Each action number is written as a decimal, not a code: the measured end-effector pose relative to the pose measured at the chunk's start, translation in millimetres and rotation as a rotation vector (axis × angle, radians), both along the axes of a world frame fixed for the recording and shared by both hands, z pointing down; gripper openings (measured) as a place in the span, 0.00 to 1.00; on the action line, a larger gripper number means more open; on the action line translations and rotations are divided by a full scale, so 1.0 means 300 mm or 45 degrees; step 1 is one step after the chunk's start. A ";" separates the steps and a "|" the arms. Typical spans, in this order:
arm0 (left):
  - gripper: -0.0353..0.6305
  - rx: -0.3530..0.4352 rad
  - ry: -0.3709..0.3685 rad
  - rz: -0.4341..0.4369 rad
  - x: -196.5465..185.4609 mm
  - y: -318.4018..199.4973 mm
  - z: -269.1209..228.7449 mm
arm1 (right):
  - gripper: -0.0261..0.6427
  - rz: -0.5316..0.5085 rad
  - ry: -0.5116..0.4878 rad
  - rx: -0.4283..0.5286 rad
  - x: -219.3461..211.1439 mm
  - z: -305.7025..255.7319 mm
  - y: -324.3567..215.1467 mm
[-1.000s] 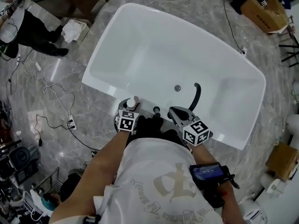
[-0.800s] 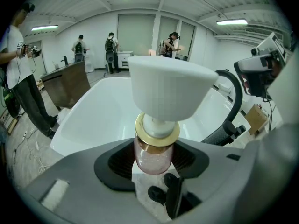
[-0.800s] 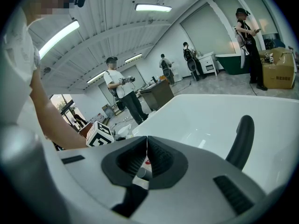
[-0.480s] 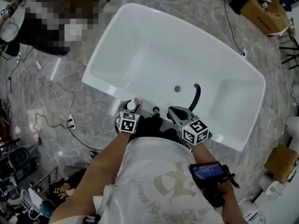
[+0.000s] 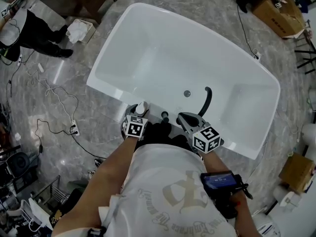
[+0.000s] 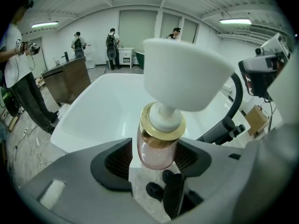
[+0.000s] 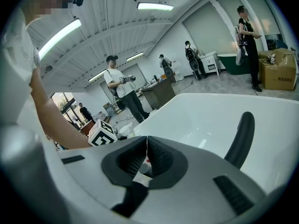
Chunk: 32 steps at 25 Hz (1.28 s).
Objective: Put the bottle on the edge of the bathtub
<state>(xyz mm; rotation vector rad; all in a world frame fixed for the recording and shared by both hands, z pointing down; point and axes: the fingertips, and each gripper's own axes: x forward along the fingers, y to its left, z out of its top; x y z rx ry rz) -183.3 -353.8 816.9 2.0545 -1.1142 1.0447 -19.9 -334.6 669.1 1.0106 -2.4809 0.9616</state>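
- At the far left of the head view a person in dark trousers (image 5: 30, 31) stands on the grey marble floor (image 5: 98, 127), well apart from the tub.
- Below this person, thin white cables (image 5: 55, 97) lie loose over the floor.
- The white bathtub (image 5: 148, 38) takes the middle of the view. It is slanted, and its drain (image 5: 187, 93) is near the close wall.
- On the close rim, a small black knob (image 5: 165, 116) stands just right of the bottle. A curved black spout (image 5: 207, 100) rises further to the right.
- At the upper right, a cardboard box (image 5: 279, 9) sits on the floor, away from the tub.
- The bottle (image 6: 158, 146) has pink glass, a gold collar and a white pump head. It stands upright on the close rim of the bathtub, towards its left end.
- The left gripper (image 5: 138, 111) points down at the rim with the bottle between its jaws. The jaws have just been opening and stand wide. A thin gap shows at the left pad. On the right side, I cannot say surely if the pad touches the glass or not.
- The right gripper (image 7: 146, 146) hovers at the rim near the spout. Its jaw tips meet and it holds nothing.
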 end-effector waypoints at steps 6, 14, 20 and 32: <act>0.46 0.023 0.007 0.009 0.012 0.022 -0.024 | 0.05 -0.002 0.003 0.003 0.018 -0.004 0.034; 0.47 0.047 0.082 -0.030 -0.007 0.041 -0.095 | 0.05 -0.010 -0.021 0.025 -0.027 -0.028 0.028; 0.46 0.084 0.091 -0.081 -0.045 0.065 -0.162 | 0.05 -0.052 -0.049 0.035 -0.060 -0.029 0.019; 0.37 0.120 0.210 -0.163 -0.075 0.199 -0.261 | 0.05 -0.100 -0.060 0.066 -0.098 -0.035 0.057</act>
